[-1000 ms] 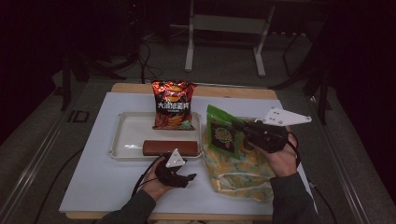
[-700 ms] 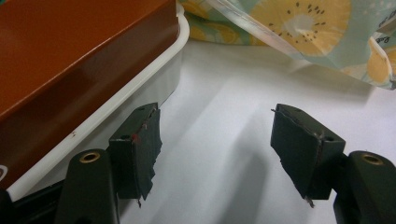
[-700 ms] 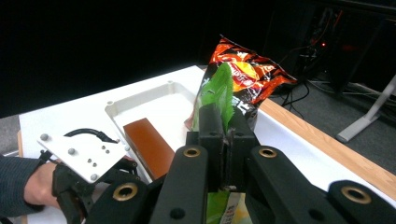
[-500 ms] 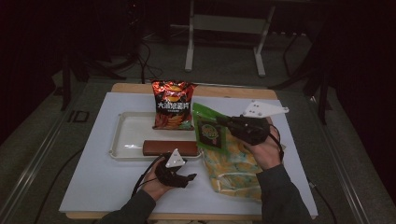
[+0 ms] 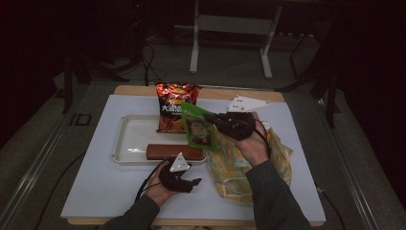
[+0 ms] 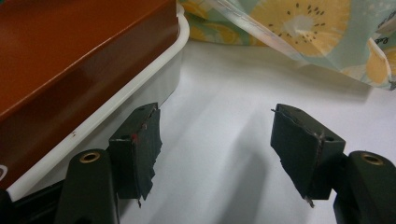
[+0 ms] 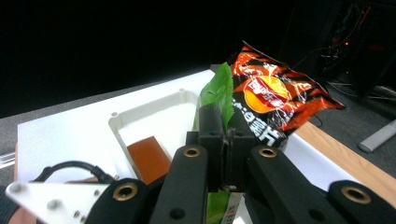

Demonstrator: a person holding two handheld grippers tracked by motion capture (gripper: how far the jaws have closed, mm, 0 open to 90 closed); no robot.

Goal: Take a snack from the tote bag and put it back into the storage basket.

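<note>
My right gripper [image 5: 212, 120] is shut on a green snack packet [image 5: 198, 129], held in the air over the right end of the white tray [image 5: 129, 139]. In the right gripper view the jaws [image 7: 227, 126] pinch the green packet [image 7: 219, 91] edge-on, with the tray [image 7: 154, 114] beyond. A brown box [image 5: 173, 151] lies along the tray's front edge. My left gripper [image 5: 190, 182] rests on the table just in front of that box, open, with nothing between its fingers [image 6: 140, 140]. The tray's rim [image 6: 140, 88] and the brown box [image 6: 70, 56] sit beside its left jaw.
A red chips bag [image 5: 174, 105] leans at the tray's back right corner. A yellow and green fruit-print bag [image 5: 249, 167] lies on the white table top [image 5: 105, 191] under my right forearm. The table's wooden edge runs along the back.
My right gripper has carried the green packet leftward from above the fruit-print bag to over the tray's right end. The left gripper has stayed put.
</note>
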